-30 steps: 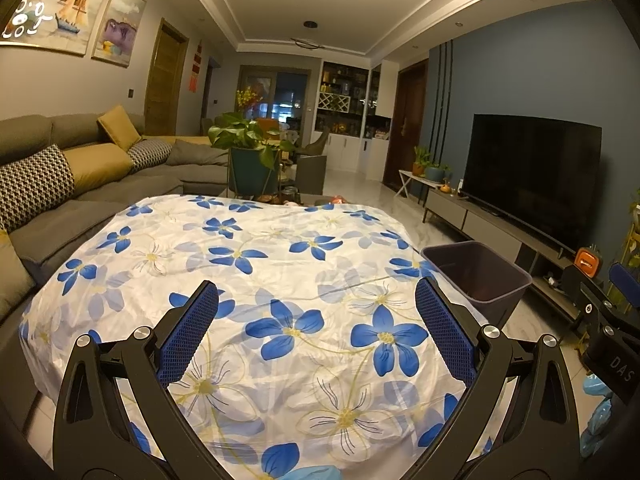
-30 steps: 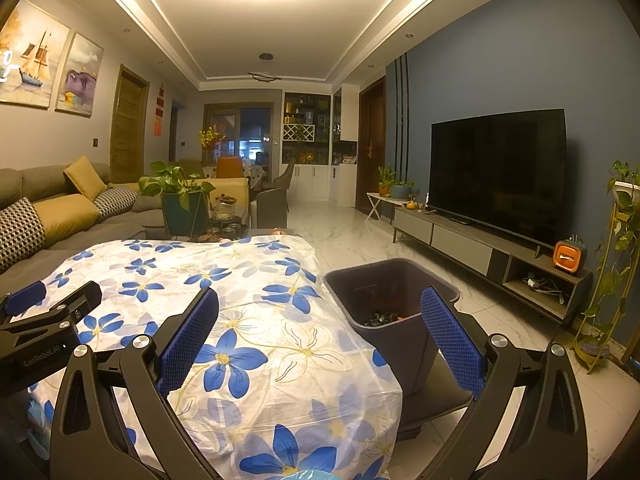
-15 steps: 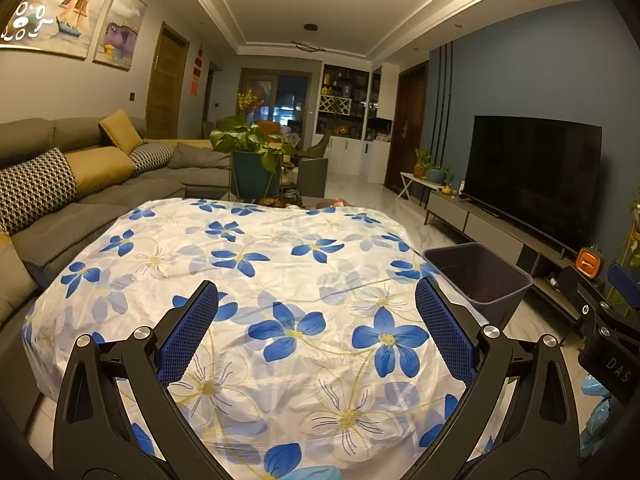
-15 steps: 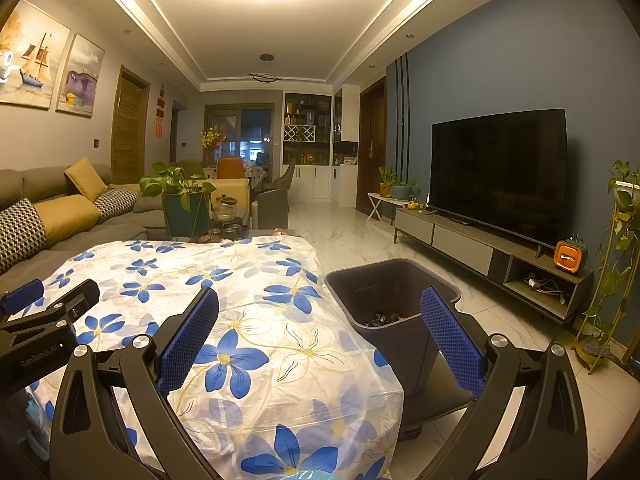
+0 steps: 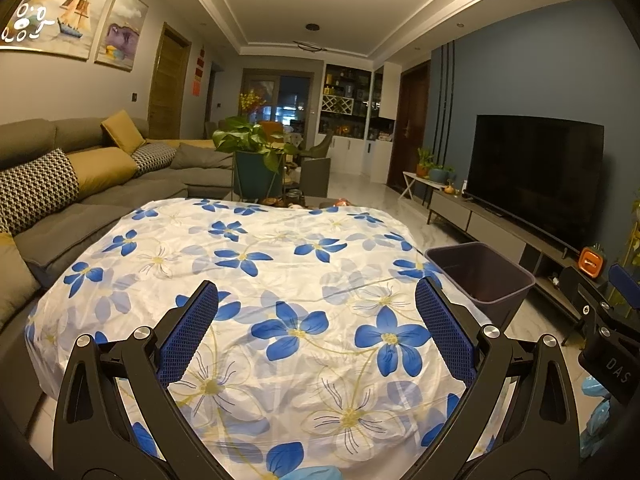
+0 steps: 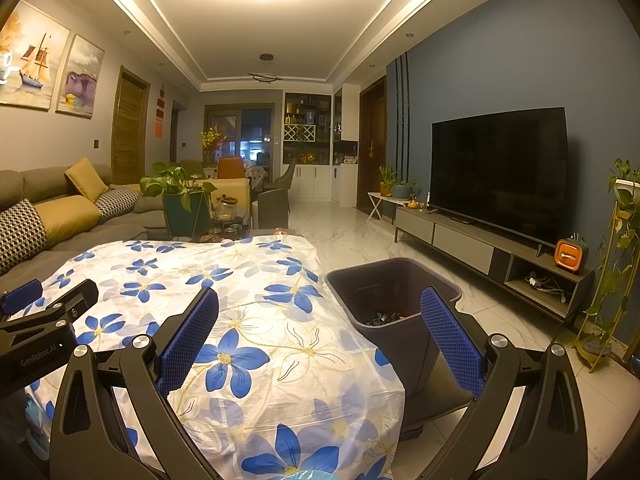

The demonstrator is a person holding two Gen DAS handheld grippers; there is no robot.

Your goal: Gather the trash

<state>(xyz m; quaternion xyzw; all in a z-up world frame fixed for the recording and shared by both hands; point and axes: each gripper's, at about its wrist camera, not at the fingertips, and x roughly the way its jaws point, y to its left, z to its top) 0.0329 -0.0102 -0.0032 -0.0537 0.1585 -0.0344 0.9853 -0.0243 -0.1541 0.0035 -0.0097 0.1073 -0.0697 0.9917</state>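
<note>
A dark purple trash bin [image 6: 394, 300] stands on the floor at the table's right edge, with dark scraps and something reddish [image 6: 386, 317] at its bottom. It also shows in the left wrist view as the bin [image 5: 482, 280]. The table wears a white cloth with blue flowers [image 5: 280, 280], and I see no loose trash on it. My left gripper [image 5: 316, 334] hovers open over the cloth's near part, nothing between its fingers. My right gripper [image 6: 320, 338] is open too, above the table's right edge beside the bin.
A grey sofa with yellow and patterned cushions [image 5: 60, 184] runs along the left. A potted plant [image 5: 252, 160] stands beyond the table. A TV [image 6: 500, 172] on a low cabinet [image 6: 480, 248] lines the right wall, with marble floor [image 6: 360, 236] between. A tall plant stand [image 6: 616, 264] is at far right.
Both grippers have drifted slightly, so the views shift a little; both stay open and hold nothing. The bin and cloth have not moved.
</note>
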